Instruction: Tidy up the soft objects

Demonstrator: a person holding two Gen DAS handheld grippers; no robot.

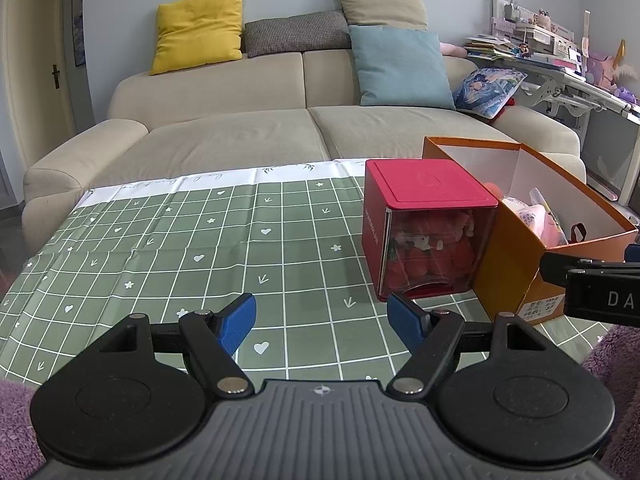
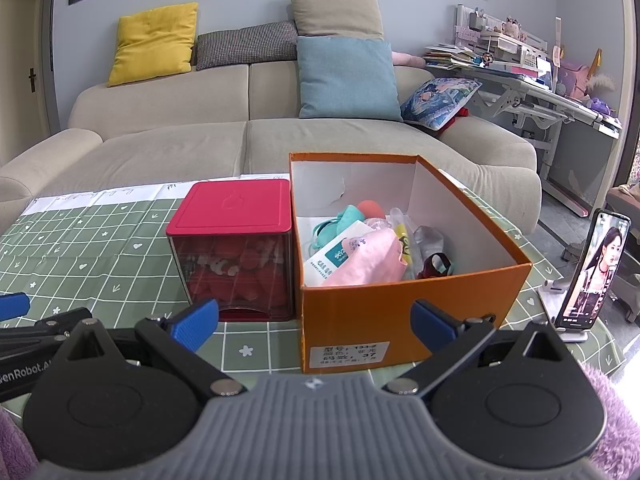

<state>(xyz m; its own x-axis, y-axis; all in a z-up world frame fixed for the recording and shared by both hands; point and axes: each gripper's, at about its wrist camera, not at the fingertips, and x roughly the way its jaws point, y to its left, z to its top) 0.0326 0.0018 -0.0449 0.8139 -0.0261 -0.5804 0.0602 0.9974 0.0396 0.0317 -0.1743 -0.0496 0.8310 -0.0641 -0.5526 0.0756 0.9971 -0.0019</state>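
Soft items boxed; both grippers idle.
Open orange cardboard box [image 2: 400, 300] holds the heap of soft pouches and toys [image 2: 360, 248]; red-lidded clear cube [image 2: 232, 252] touches it. Left gripper [image 1: 322, 320] and right gripper [image 2: 316, 322]: jaws apart, empty. Fits either sorting start or finish.

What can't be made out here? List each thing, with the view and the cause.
- Red box contents: both views, the tinted front blurs the red shapes.
- Orange box bottom layer: right wrist view, hidden beneath the pink pouch.
- Orange box label: print too small.
- Phone stand: right tool body partly covers it.
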